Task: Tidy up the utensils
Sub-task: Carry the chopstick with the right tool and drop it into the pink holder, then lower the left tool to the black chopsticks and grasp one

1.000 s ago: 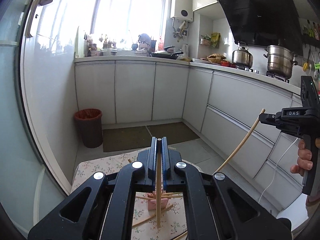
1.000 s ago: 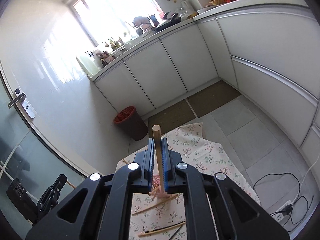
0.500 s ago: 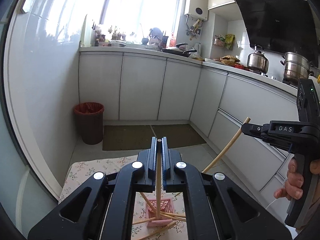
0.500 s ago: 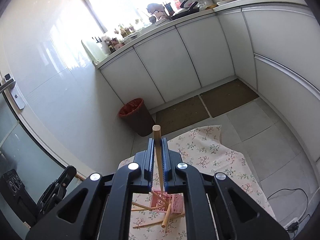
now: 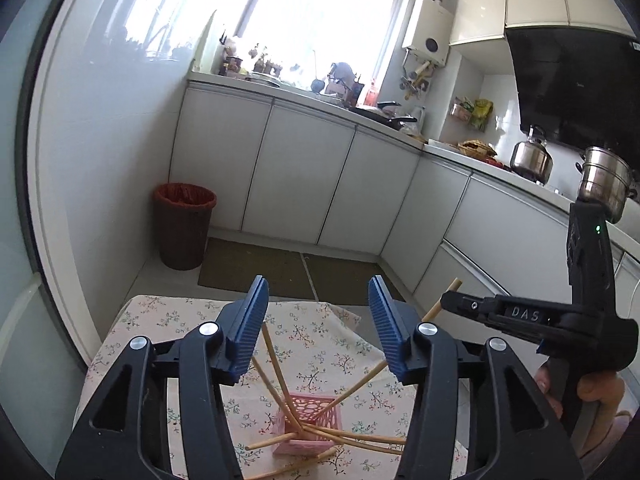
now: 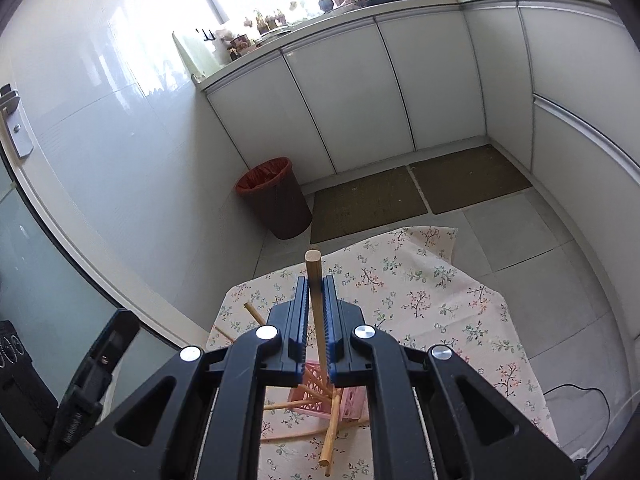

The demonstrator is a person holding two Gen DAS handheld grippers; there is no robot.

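Left wrist view: my left claw (image 5: 318, 320) is opening, nothing between its pads; a chopstick (image 5: 276, 364) leans free in the pink holder (image 5: 310, 424) near the desk's (image 5: 160, 320) close edge.

Right wrist view: my right claw (image 6: 316, 320) is clenched on a chopstick (image 6: 314, 280) over the holder (image 6: 352, 402). Next, I judge: lower its tip inside, then release.

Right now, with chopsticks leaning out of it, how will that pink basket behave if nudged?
The pink basket looks like thin openwork plastic, so probably light and prone to sliding on the floral cloth. The chopsticks lean far past its rim, so it may tip.
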